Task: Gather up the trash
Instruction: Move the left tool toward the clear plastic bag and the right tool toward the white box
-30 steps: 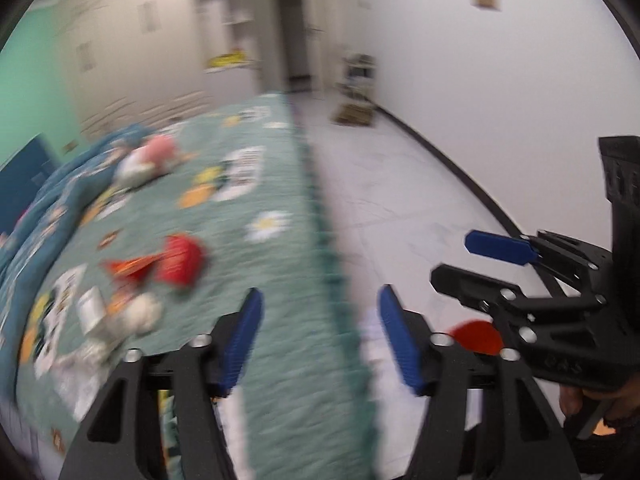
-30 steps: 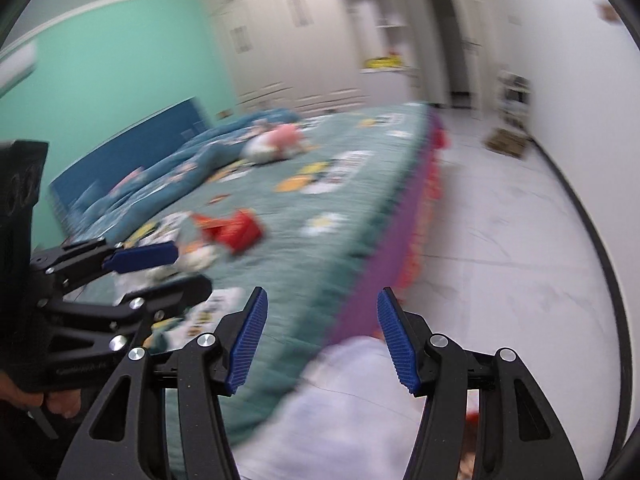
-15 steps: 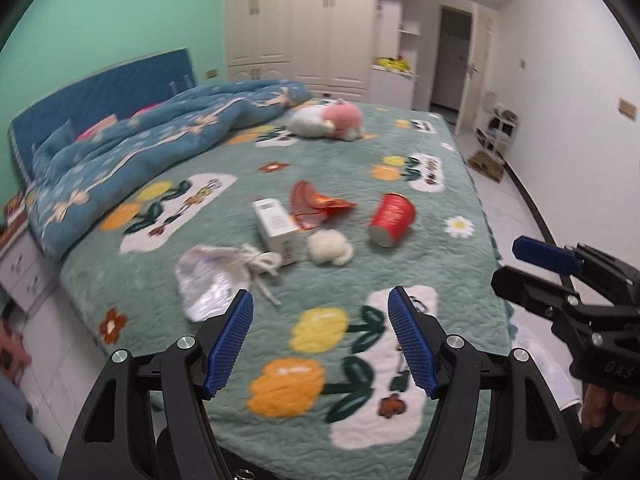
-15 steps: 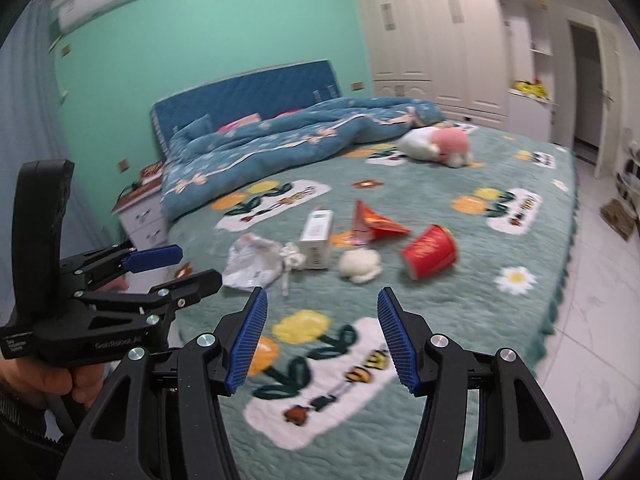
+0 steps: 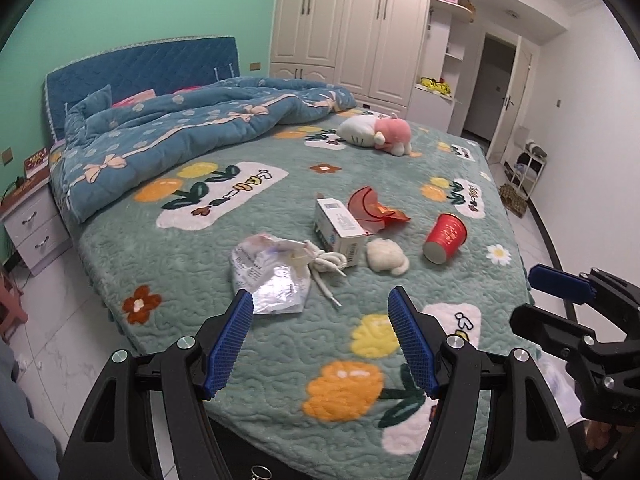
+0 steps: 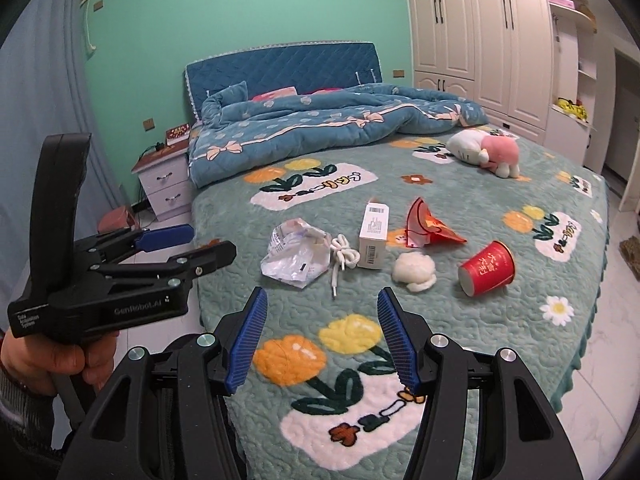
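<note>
Trash lies in a loose cluster on the green quilted bed (image 5: 248, 360) (image 6: 500, 340): a crumpled clear plastic bag (image 5: 272, 276) (image 6: 294, 258), a coiled white cord (image 5: 326, 262) (image 6: 340, 260), a white carton (image 5: 340, 230) (image 6: 374, 236), a torn red wrapper (image 5: 372, 210) (image 6: 430, 228), a white wad (image 5: 386, 258) (image 6: 414, 270) and a tipped red paper cup (image 5: 445, 238) (image 6: 486, 268). My left gripper (image 5: 322, 338) (image 6: 188, 246) hovers open over the bed's near edge, short of the bag. My right gripper (image 6: 320, 330) (image 5: 544, 298) is open too, empty, beside it.
A pink and white plush toy (image 5: 374, 134) (image 6: 484, 152) lies farther back. A blue duvet (image 5: 192, 128) is bunched by the headboard. A white nightstand (image 6: 166, 188) stands left of the bed; wardrobes (image 5: 352, 28) and a doorway (image 5: 490, 86) are behind. White tiled floor (image 6: 608, 340) runs along the right.
Both grippers swung left from the floor and bed side to face the bed's foot. The trash cluster now sits straight ahead, and the blur has cleared.
</note>
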A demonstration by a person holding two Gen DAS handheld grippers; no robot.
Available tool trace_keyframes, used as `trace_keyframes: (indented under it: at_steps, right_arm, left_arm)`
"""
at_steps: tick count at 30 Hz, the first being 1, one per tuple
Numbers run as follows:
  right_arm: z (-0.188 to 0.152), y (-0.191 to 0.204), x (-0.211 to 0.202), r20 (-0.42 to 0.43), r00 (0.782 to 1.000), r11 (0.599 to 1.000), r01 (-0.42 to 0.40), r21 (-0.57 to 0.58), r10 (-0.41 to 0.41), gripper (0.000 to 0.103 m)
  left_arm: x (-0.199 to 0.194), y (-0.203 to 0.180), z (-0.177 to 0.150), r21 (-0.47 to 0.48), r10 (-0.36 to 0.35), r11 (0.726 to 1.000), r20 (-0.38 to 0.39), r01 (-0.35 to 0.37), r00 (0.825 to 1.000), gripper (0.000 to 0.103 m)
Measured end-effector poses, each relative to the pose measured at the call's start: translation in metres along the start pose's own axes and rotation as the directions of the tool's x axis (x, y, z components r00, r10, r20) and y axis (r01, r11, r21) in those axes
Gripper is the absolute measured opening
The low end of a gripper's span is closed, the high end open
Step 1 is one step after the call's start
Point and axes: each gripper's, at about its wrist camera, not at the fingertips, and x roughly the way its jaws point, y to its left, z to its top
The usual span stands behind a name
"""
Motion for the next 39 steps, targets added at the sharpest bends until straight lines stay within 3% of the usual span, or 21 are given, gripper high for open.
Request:
trace_keyframes:
  at_steps: [19, 21, 30, 39]
  right_arm:
    - [0.005, 0.022, 0.009, -0.031, 0.999, 0.998, 0.019, -0.063, -0.021, 0.058]
    - [0.006, 0.017, 0.012, -0.030, 0.999, 0.998, 0.024, -0.061, -0.026, 0.058]
    - [0.002, -0.022, 0.030, -0.046, 0.999, 0.999, 0.021, 0.029, -0.020, 0.058]
    - [0.016, -0.056, 0.078, -0.069, 0.997, 0.997, -0.029, 0.072, 0.034, 0.058]
  left_arm:
    - [0.009, 0.021, -0.004, -0.026, -0.015, 1.000, -0.020, 0.014, 1.000, 0.072]
    - [0.011, 0.022, -0.003, -0.030, -0.004, 1.000, -0.021, 0.003, 1.000, 0.076]
    - [0.031, 0.015, 0.001, 0.007, 0.028, 1.000, -0.076, -0.028, 0.997, 0.076]
    - [0.067, 0.003, 0.014, 0.058, 0.067, 0.997, -0.153, -0.059, 0.986, 0.076]
